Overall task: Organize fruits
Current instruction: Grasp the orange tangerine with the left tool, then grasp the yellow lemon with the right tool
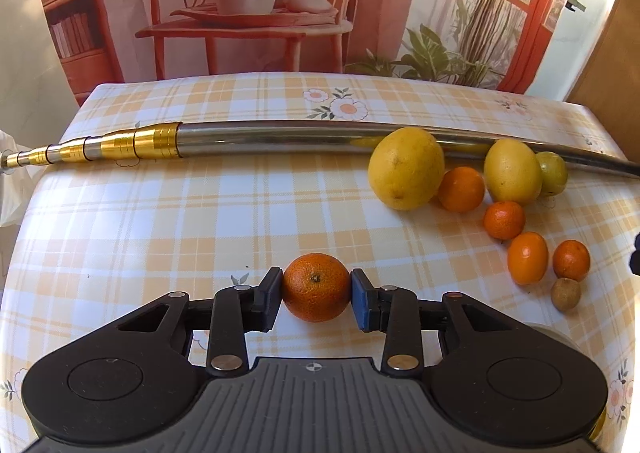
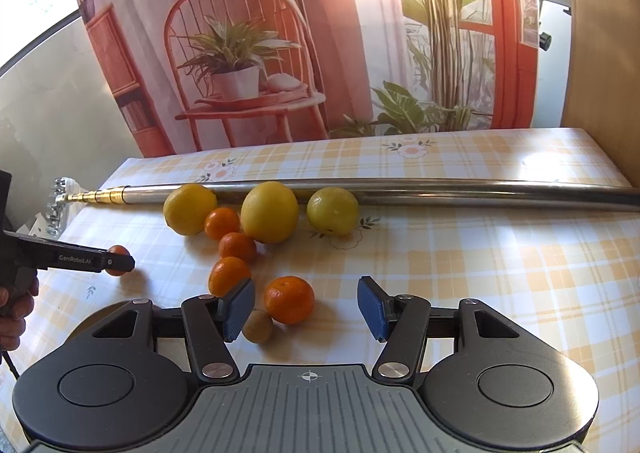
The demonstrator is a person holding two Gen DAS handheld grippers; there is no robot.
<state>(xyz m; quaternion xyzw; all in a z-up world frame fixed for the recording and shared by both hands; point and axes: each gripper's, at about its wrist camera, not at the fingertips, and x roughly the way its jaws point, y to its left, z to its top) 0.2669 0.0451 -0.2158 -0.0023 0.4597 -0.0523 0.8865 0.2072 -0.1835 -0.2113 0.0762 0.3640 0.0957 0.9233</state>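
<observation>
Meanwhile the left gripper (image 1: 316, 289) clenches a tangerine (image 1: 316, 287) low over the desk (image 1: 160, 221) — well left of the fruit cluster (image 2: 256, 229); the right gripper (image 2: 306, 307), jaws released, hovers nearer that cluster — a small orange (image 2: 289, 299) sits between them.

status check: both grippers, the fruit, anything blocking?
Left gripper shut on tangerine, apart from the fruit cluster. Right gripper open, empty, near a small orange. Metal pole lies behind the fruit.
</observation>
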